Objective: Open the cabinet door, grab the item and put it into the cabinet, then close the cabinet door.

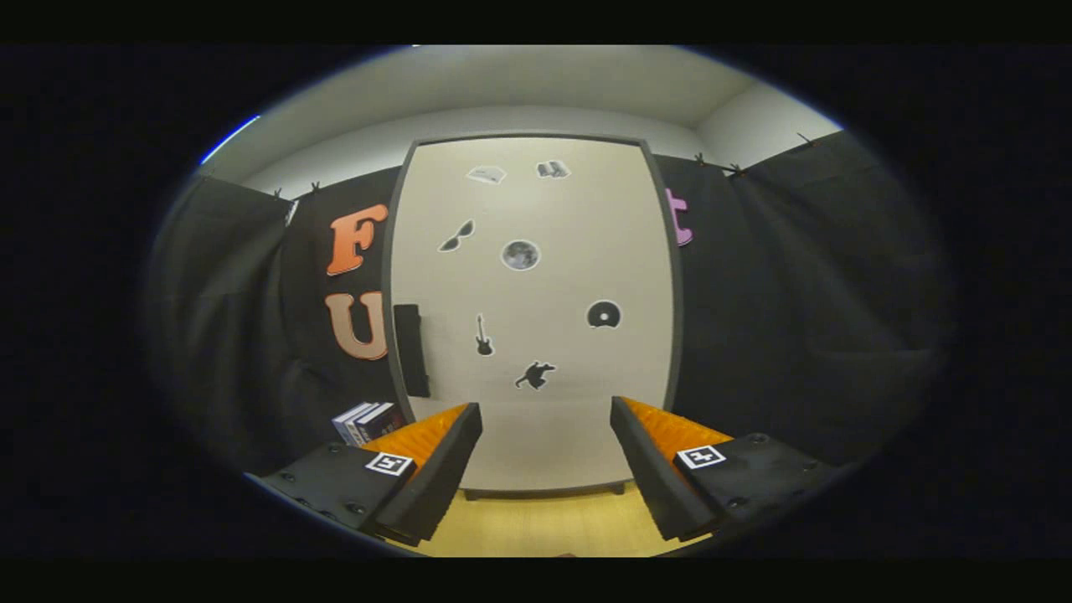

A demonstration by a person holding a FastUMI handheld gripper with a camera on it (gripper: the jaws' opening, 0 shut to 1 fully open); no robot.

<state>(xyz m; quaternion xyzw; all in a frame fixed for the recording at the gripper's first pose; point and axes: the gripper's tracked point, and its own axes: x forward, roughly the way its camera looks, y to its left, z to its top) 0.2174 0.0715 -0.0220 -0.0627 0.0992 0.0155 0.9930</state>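
While your fingers (546,419) stand spread apart and hold nothing, the cabinet door (536,318) faces you beyond them, shut, with small dark stickers (520,255) across it. Its dark handle (411,350) sits on the edge nearest your left finger. Books (367,420) rest on the counter (544,523) beside the cabinet.

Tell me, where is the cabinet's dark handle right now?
The dark upright handle sits on the left edge of the closed pale cabinet door, above the stacked books, beyond the open tongs.
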